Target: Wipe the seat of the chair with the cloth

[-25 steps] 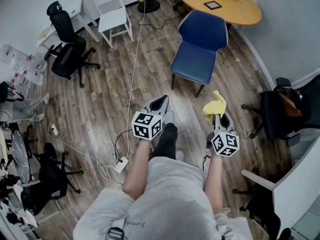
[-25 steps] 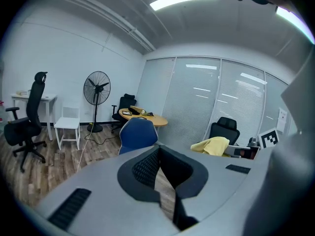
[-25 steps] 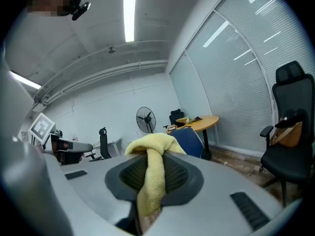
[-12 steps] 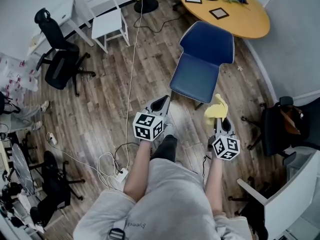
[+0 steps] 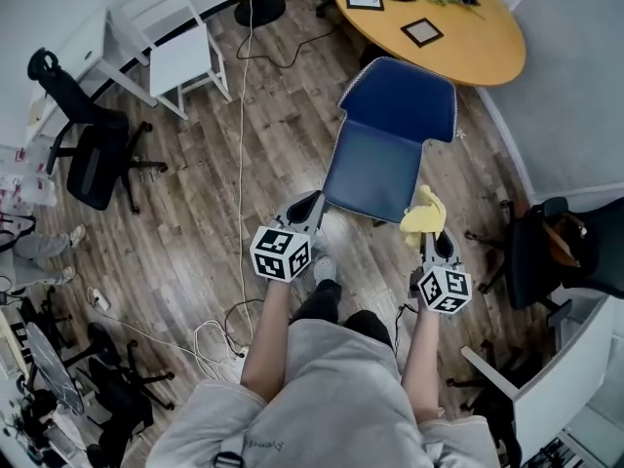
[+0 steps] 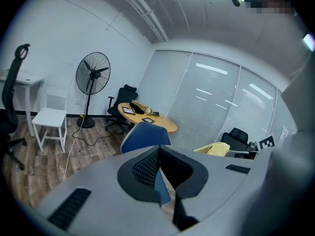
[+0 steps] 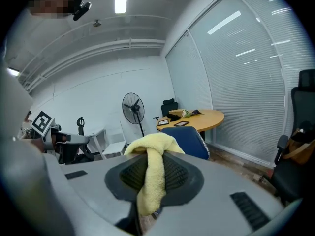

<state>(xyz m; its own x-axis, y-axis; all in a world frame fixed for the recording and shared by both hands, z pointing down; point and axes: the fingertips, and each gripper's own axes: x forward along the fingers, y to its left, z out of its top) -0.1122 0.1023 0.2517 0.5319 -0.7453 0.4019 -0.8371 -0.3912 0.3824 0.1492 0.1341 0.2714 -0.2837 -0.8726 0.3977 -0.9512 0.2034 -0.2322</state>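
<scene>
The blue chair (image 5: 373, 167) stands on the wood floor just ahead of me, its seat facing me and bare. A yellow cloth (image 5: 422, 214) hangs from my right gripper (image 5: 427, 230), which is shut on it just off the seat's front right corner. In the right gripper view the cloth (image 7: 151, 178) drapes down between the pads, with the chair (image 7: 191, 139) behind. My left gripper (image 5: 305, 207) hovers at the seat's front left corner, shut and holding nothing. The left gripper view shows the chair (image 6: 142, 134) past the closed jaws.
A round wooden table (image 5: 458, 37) with picture frames stands behind the chair. A white chair (image 5: 185, 55) and a black office chair (image 5: 93, 154) are at the left, another black chair (image 5: 546, 252) at the right. Cables (image 5: 222, 334) trail over the floor at my left.
I have walked forward: the blue chair is now much nearer, its seat edge almost at the gripper tips. Both grippers keep their pose, the cloth still held.
</scene>
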